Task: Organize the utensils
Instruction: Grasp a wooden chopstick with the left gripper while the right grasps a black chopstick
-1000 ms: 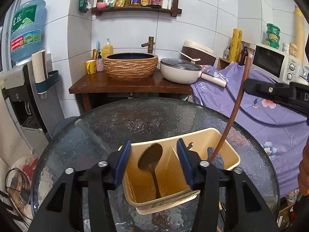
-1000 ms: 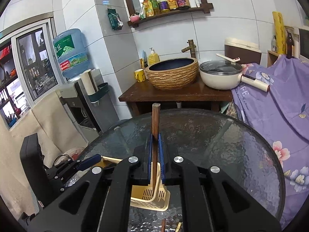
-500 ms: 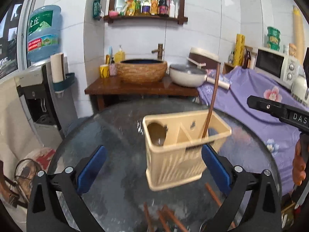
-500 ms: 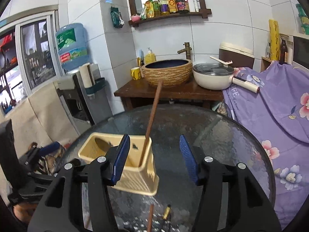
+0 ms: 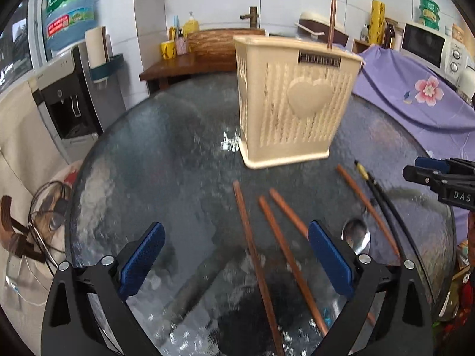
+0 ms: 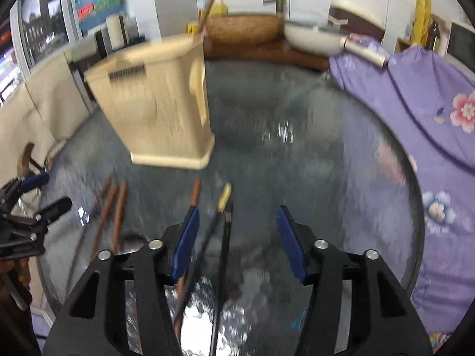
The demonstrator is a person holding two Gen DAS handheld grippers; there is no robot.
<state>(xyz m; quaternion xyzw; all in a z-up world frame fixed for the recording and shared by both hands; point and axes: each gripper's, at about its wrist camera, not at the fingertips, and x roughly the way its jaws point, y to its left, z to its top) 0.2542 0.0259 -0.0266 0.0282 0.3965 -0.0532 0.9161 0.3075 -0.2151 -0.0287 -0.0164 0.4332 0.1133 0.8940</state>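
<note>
Both tools backed away from the caddy [image 5: 292, 101] — left tool [image 5: 236, 259] and right tool [image 6: 234, 241] gape empty; caddy stands mid-surface [image 5: 166, 178], chopsticks [image 5: 255, 255] and spoon [image 5: 356, 235] lying loose nearby.

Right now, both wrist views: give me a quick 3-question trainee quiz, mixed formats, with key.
1. True or false: the left gripper is shut on a chopstick.
2. What stands in the beige utensil holder? A) wooden stick B) fork C) knife
3. Fill in: the black chopsticks lie between the right gripper's ____ fingers.

Key: 1 false; 2 A; 3 open
</note>
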